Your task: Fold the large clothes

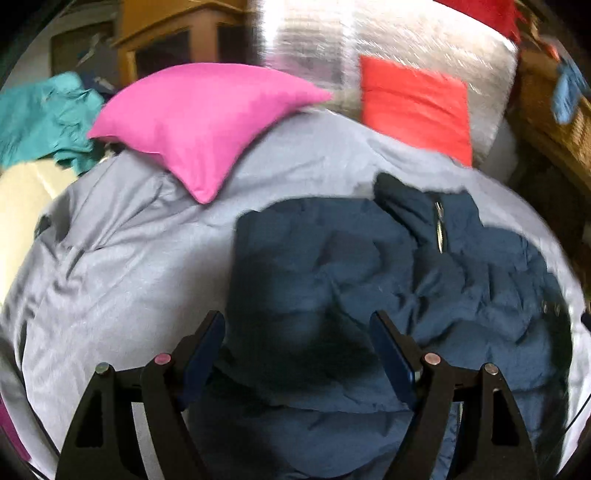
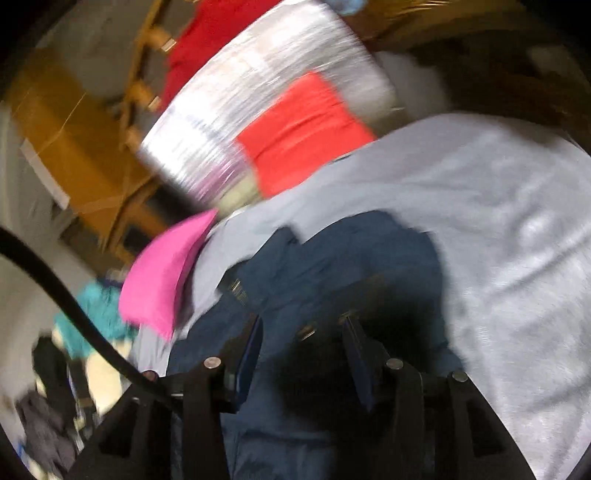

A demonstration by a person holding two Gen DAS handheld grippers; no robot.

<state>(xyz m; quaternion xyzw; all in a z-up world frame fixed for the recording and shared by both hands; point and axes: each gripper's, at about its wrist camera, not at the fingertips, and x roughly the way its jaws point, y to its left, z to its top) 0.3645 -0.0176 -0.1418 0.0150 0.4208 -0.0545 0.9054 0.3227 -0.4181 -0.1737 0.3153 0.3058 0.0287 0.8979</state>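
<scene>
A dark blue quilted jacket [image 1: 369, 295] lies crumpled on the grey bed cover [image 1: 122, 266], its zipper [image 1: 439, 225] at the far side. My left gripper [image 1: 297, 325] is open above the jacket's near left part and holds nothing. In the right wrist view, which is blurred and tilted, the same jacket [image 2: 332, 266] lies on the grey cover [image 2: 498, 221]. My right gripper [image 2: 303, 328] is open just above the jacket, with a dark shadow under its fingers.
A pink pillow [image 1: 207, 118] and a red pillow [image 1: 413, 107] lie at the bed's far end against a shiny wrapped bundle [image 1: 406, 40]. Teal cloth [image 1: 40, 118] lies far left. Wooden furniture [image 1: 170, 33] stands behind. A black cable [image 2: 74, 310] crosses the right view.
</scene>
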